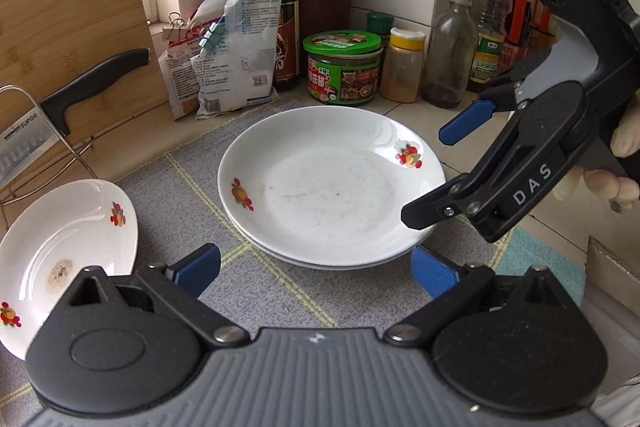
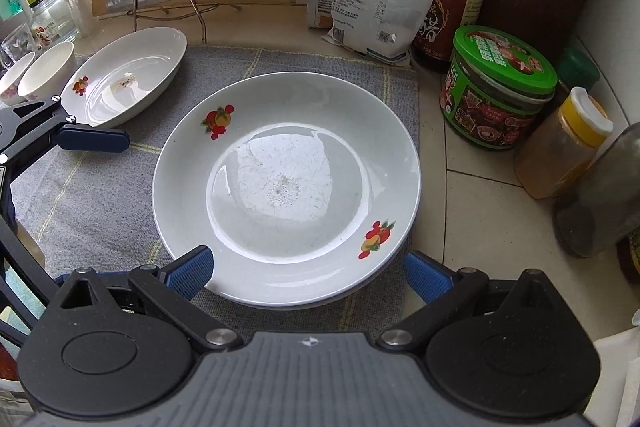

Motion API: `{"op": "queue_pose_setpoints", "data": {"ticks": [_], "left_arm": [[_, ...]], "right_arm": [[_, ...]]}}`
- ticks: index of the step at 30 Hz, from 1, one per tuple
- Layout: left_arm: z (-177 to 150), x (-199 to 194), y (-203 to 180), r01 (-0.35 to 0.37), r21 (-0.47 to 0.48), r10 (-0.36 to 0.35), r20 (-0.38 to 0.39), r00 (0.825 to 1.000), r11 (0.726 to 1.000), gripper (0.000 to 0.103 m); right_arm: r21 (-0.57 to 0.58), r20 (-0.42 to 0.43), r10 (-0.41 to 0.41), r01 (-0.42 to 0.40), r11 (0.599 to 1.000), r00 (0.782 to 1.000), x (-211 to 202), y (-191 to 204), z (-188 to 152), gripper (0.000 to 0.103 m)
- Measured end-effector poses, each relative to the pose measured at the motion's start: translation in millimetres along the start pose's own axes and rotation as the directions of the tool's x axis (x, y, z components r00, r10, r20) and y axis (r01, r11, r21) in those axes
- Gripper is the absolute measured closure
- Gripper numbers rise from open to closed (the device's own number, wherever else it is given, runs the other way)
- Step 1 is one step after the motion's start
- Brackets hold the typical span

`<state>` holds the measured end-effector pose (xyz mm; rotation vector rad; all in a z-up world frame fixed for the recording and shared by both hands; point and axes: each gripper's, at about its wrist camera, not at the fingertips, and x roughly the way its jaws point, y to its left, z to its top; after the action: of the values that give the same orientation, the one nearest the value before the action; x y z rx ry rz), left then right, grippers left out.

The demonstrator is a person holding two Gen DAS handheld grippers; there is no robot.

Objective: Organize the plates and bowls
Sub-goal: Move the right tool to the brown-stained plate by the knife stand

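Two white plates with fruit prints are stacked (image 1: pixel 332 183) (image 2: pixel 286 183) in the middle of a grey checked mat (image 1: pixel 180 203). A third matching plate (image 1: pixel 60 255) (image 2: pixel 128 75), with a brown stain, lies to the left on the mat's edge. Two small bowls (image 2: pixel 46 71) stand further left. My left gripper (image 1: pixel 316 269) is open just before the stack's near rim and holds nothing. My right gripper (image 1: pixel 434 173) (image 2: pixel 308 275) is open at the stack's right rim, one finger above and one at rim height, with nothing gripped. A left gripper finger (image 2: pixel 92 141) shows between the plates.
Behind the mat stand clipped food bags (image 1: pixel 224 67), a dark sauce bottle (image 1: pixel 276 7), a green-lidded jar (image 1: pixel 344 67), a spice jar (image 1: pixel 402 67) and several bottles (image 1: pixel 448 51). A knife (image 1: pixel 48 119) rests in a wire rack against a wooden cutting board (image 1: pixel 76 19). A gloved hand (image 1: pixel 628 131) holds the right gripper.
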<state>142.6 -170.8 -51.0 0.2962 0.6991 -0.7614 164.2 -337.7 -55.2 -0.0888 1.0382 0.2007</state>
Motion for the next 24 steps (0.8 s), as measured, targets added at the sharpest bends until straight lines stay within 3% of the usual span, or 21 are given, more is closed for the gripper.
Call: {"op": "queue_pose_setpoints", "data": {"ticks": [8, 16, 21, 24], "left_arm": [[-15, -23, 9, -0.157, -0.145, 0.159, 0.006, 0.987, 0.977, 0.002], [-46, -41, 43, -0.388, -0.304, 0.378, -0.094, 0.921, 0.87, 0.002], [-66, -42, 67, -0.447, -0.33, 0.429, -0.132, 0.894, 0.831, 0.002], [-74, -38, 81, -0.448, -0.341, 0.432, -0.124, 0.893, 0.827, 0.002]], "right_arm": [[0.007, 0.122, 0.002, -0.002, 1.0, 0.993, -17, 13, -6, 0.0], [-0.019, 0.193, 0.053, -0.05, 0.999, 0.98, -12, 37, 7, 0.0], [-0.031, 0.212, 0.117, -0.113, 0.993, 0.97, -3, 58, 17, 0.0], [-0.035, 0.216, 0.106, -0.101, 0.994, 0.971, 6, 74, 21, 0.0]]}}
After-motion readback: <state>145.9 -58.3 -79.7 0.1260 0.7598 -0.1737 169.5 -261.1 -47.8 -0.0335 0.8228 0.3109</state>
